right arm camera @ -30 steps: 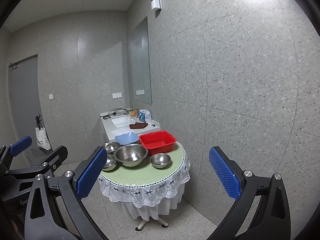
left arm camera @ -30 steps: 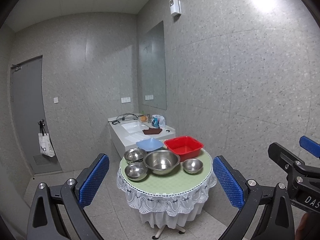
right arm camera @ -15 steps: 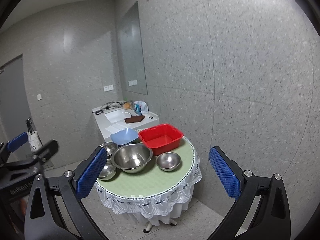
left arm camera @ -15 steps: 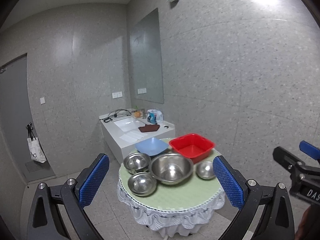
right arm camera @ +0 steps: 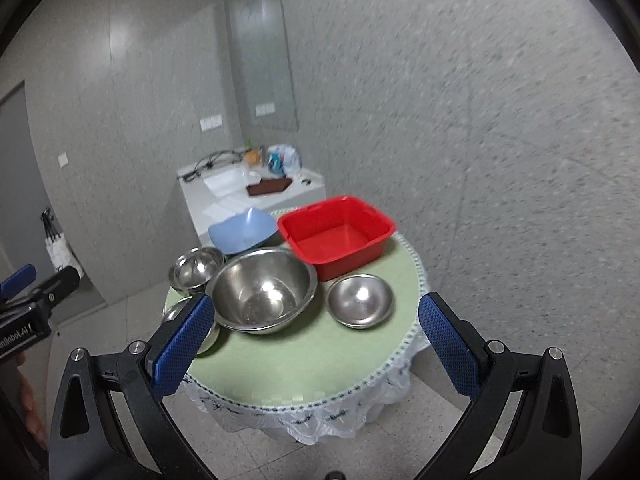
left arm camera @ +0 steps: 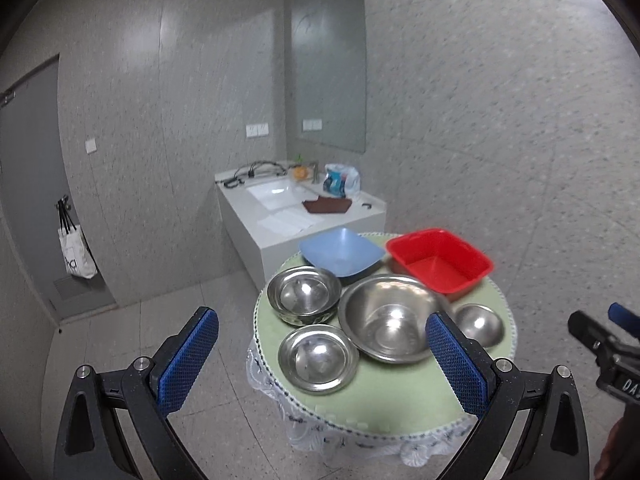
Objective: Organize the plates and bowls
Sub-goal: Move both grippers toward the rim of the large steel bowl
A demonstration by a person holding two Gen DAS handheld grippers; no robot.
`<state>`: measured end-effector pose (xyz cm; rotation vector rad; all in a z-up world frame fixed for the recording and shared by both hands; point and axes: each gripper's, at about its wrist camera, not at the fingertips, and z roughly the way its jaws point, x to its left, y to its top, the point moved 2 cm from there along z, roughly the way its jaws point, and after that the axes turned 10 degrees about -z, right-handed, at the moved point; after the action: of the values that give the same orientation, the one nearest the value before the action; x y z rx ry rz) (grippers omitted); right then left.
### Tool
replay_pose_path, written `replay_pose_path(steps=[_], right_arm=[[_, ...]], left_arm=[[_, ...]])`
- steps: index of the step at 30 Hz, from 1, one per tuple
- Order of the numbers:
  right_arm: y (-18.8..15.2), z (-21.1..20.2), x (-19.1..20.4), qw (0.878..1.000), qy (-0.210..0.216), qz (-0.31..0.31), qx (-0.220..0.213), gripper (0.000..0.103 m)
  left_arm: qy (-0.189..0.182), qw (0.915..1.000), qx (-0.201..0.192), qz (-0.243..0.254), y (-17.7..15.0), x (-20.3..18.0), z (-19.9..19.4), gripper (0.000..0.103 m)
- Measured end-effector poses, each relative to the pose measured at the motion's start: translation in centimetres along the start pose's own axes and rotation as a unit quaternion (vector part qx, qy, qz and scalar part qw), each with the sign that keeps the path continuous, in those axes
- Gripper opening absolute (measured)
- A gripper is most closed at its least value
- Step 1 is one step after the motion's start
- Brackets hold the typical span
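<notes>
A round table with a green top (left arm camera: 384,396) (right arm camera: 296,364) holds a large steel bowl (left arm camera: 390,330) (right arm camera: 262,290), a small steel bowl on its right (left arm camera: 478,324) (right arm camera: 360,300), two steel bowls on its left (left arm camera: 304,294) (left arm camera: 318,358), a blue square bowl (left arm camera: 342,254) (right arm camera: 242,232) and a red square basin (left arm camera: 438,264) (right arm camera: 336,234). My left gripper (left arm camera: 320,364) is open and empty, short of the table. My right gripper (right arm camera: 312,344) is open and empty above the table's near side.
A white sink counter (left arm camera: 296,208) (right arm camera: 244,188) with a brown cloth and a bag stands behind the table against the grey wall. A tote bag (left arm camera: 76,248) hangs by a grey door on the left. Tiled floor surrounds the table.
Both grippers have moved toward the table and tilted down; the bowls look larger and lower in both views. Both stay open.
</notes>
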<state>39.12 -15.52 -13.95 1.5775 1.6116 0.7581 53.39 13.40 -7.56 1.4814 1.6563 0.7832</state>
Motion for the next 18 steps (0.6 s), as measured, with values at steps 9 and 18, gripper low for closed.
replay_pose_path(steps=[9, 18], right_arm=[[0.8, 14.0, -1.3, 0.995, 0.056, -0.014, 0.086, 0.103], [-0.7, 22.3, -2.6, 0.985, 0.089, 0.002, 0.147, 0.101]], left_arm=[[0.005, 0.9966, 0.083, 0.004, 3.1, -4.0, 15.0, 0.102], [0.000, 0.9839, 0.179, -0.001, 3.7, -4.2, 28.9, 0.093]])
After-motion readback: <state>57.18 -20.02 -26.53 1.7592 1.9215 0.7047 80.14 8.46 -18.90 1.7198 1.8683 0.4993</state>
